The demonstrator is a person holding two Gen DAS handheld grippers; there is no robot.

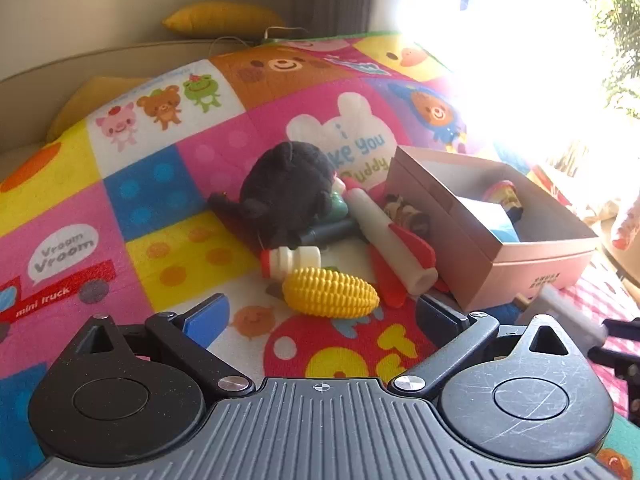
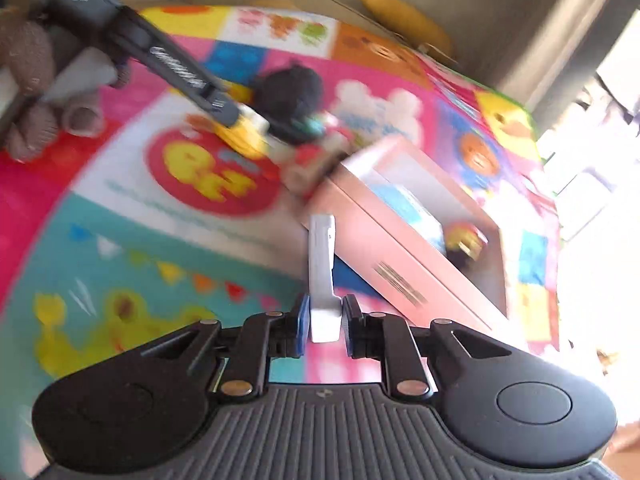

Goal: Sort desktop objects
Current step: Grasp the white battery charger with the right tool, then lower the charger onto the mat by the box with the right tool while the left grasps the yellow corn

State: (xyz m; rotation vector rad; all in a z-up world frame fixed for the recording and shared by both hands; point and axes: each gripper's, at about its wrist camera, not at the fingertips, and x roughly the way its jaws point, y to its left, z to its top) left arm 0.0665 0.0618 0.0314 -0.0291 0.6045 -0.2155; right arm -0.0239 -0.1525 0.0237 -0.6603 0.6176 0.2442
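On a colourful play mat lies a pile: a yellow toy corn [image 1: 331, 293], a small white bottle with a red cap [image 1: 291, 261], a white and red toy rocket [image 1: 394, 246] and a black plush toy [image 1: 286, 192]. My left gripper [image 1: 322, 318] is open just in front of the corn. A pink cardboard box [image 1: 532, 256] stands to the right with a few small items inside. My right gripper [image 2: 324, 322] is shut on a flat grey-white piece [image 2: 322, 268], held above the mat beside the box [image 2: 400, 248]. That piece shows blurred in the left wrist view [image 1: 560, 312].
A beige sofa edge and yellow cushions [image 1: 224, 18] lie beyond the mat. Strong window glare [image 1: 520, 40] washes out the right side. The left gripper's arm [image 2: 168, 60] and a gloved hand [image 2: 36, 80] show in the right wrist view.
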